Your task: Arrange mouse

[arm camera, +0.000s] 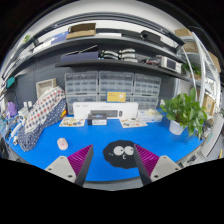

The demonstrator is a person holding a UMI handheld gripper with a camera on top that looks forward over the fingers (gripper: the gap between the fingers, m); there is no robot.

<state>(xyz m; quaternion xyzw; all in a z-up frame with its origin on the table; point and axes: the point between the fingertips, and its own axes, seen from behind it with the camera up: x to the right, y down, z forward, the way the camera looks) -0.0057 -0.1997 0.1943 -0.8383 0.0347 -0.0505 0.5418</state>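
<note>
A black blob-shaped mouse pad point(119, 154) with two cartoon eyes lies on the blue table top point(100, 135), just ahead of my fingers and between their tips. A small white mouse point(63, 144) sits on the blue surface to the left, beyond my left finger point(76, 160). My gripper point(112, 160) is open and empty, its two magenta pads wide apart, with the right finger point(146, 158) beside the pad's right edge.
A potted green plant point(186, 112) stands at the right. White boxes and small items point(105, 112) line the back of the table. A patterned blue-and-white bundle point(42, 110) sits at the left. Shelves point(110, 58) with bins run above.
</note>
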